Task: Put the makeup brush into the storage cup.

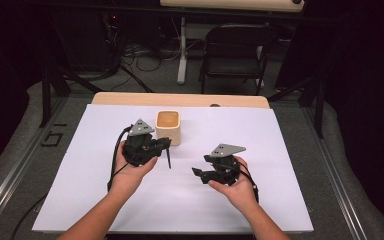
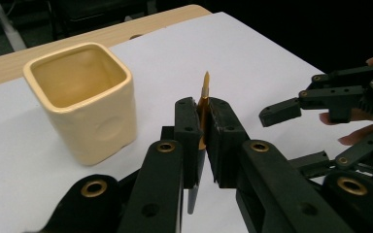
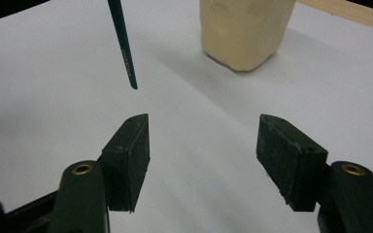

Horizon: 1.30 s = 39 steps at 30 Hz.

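Observation:
A cream square cup (image 1: 167, 126) stands upright and empty at the back middle of the white sheet (image 1: 260, 200). My left gripper (image 1: 166, 145) is just in front of the cup, shut on a thin paintbrush (image 1: 169, 159). The dark handle hangs down toward the sheet. In the left gripper view the left gripper (image 2: 203, 114) pinches the brush (image 2: 205, 90) with its orange tip pointing up, and the cup (image 2: 85, 102) sits to the left. My right gripper (image 1: 196, 172) is open to the right. In the right gripper view, the right gripper (image 3: 204, 145) has bare sheet between its jaws, with the brush handle (image 3: 125, 48) and cup (image 3: 245, 29) beyond.
The white sheet covers a wooden table whose edge (image 1: 180, 99) shows at the back. A black chair (image 1: 235, 50) and cables stand on the floor beyond. The right gripper (image 2: 296, 136) shows at the right of the left gripper view.

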Tool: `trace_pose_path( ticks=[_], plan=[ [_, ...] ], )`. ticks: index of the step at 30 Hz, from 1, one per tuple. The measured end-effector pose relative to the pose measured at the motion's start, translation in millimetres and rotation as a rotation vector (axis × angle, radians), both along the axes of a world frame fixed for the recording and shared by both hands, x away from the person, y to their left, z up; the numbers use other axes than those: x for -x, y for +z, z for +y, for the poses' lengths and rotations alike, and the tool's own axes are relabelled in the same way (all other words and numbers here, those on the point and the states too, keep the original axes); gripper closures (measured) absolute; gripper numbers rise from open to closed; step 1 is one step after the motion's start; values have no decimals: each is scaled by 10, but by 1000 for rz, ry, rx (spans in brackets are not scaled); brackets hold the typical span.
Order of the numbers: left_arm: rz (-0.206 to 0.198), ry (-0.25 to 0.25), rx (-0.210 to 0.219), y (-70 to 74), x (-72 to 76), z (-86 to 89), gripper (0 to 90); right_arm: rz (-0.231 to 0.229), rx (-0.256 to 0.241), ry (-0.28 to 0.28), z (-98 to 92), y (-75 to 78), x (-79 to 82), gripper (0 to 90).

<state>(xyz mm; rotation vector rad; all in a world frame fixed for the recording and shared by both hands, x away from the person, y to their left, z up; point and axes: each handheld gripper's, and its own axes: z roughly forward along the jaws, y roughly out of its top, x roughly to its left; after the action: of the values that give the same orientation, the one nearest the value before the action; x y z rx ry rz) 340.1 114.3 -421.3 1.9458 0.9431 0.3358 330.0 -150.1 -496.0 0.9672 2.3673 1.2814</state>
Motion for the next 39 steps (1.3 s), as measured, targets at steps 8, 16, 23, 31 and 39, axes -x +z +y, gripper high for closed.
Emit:
trace_pose_path(
  ticks=[8, 16, 23, 31, 39],
  plan=[
    [-10, 29, -7, 34, -45, 45, 839, -5, 11, -17, -75, -51, 40, 362],
    [-18, 55, -18, 95, -107, 85, 839, -6, 25, -26, -140, -105, 78, 362],
    [-26, 78, -17, 163, -175, 106, 839, -10, 32, -37, -174, -123, 100, 362],
    [-38, 99, -20, 257, -247, 102, 839, -15, 29, -46, -200, -137, 103, 362],
    [-52, 115, -29, 371, -339, 71, 839, -14, 27, -54, -223, -147, 102, 362]
  ],
)
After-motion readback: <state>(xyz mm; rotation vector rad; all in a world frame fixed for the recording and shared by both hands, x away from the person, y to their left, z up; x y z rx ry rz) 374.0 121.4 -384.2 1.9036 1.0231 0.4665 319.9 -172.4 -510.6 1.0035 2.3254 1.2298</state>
